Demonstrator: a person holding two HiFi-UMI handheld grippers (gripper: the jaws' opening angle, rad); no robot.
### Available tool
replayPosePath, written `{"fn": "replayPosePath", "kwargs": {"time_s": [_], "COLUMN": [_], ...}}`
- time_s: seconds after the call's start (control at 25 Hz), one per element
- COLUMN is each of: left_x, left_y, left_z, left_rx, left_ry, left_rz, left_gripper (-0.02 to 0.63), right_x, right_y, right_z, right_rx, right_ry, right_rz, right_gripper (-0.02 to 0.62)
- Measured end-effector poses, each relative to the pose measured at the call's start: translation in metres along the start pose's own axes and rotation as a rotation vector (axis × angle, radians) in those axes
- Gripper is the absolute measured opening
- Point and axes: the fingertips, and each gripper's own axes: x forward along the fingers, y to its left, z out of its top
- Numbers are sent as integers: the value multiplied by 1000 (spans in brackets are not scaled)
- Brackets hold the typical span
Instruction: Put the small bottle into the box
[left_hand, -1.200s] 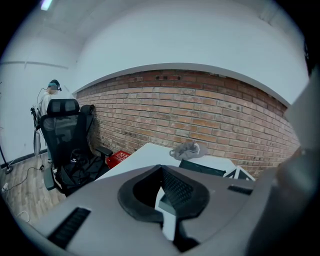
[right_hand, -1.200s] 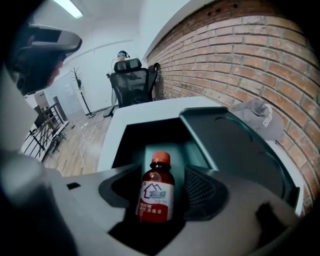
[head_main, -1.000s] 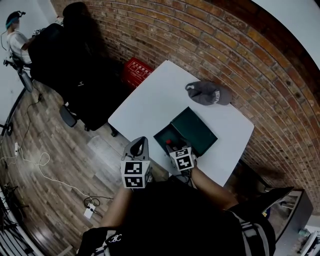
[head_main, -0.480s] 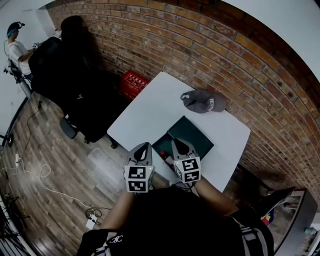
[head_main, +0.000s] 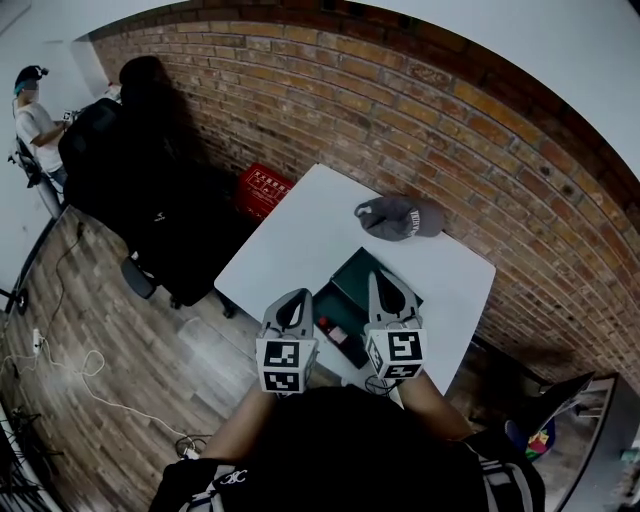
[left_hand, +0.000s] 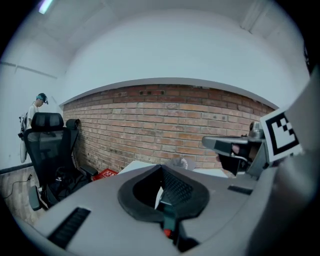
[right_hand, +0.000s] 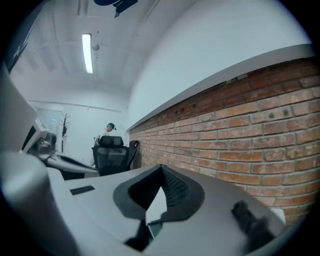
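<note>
The small dark bottle with a red cap lies on its side in the near part of the open dark green box on the white table. My left gripper hovers shut and empty just left of the bottle. My right gripper is shut with nothing in it, raised over the box and hiding part of the lid. In the left gripper view my left gripper has its jaws together, and the right gripper shows at the right. In the right gripper view my right gripper points at the brick wall.
A grey cap lies on the far side of the table. A red crate sits on the floor by the brick wall. A black office chair and a person are at the left. Cables run over the wood floor.
My right gripper has pulled up and back from the box and shut, without the bottle. The left gripper has risen beside it. The bottle stays in the box.
</note>
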Motion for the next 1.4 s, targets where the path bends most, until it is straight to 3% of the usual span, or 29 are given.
{"fn": "replayPosePath", "kwargs": {"time_s": [0.2, 0.32, 1.4], "left_x": [-2, -1, 3], "left_y": [-6, -7, -15], "left_z": [18, 24, 20], "left_rx": [20, 30, 39], "left_ry": [-40, -49, -29], "left_rz": [-17, -25, -41], "left_gripper": [11, 11, 11], "right_x": [-23, -35, -38], "right_y": [-36, -46, -36], "right_z": [21, 22, -3], "right_rx": [96, 87, 112], "right_ry": [-60, -71, 6], "right_rz": [-88, -109, -46], "right_gripper": [29, 29, 29]}}
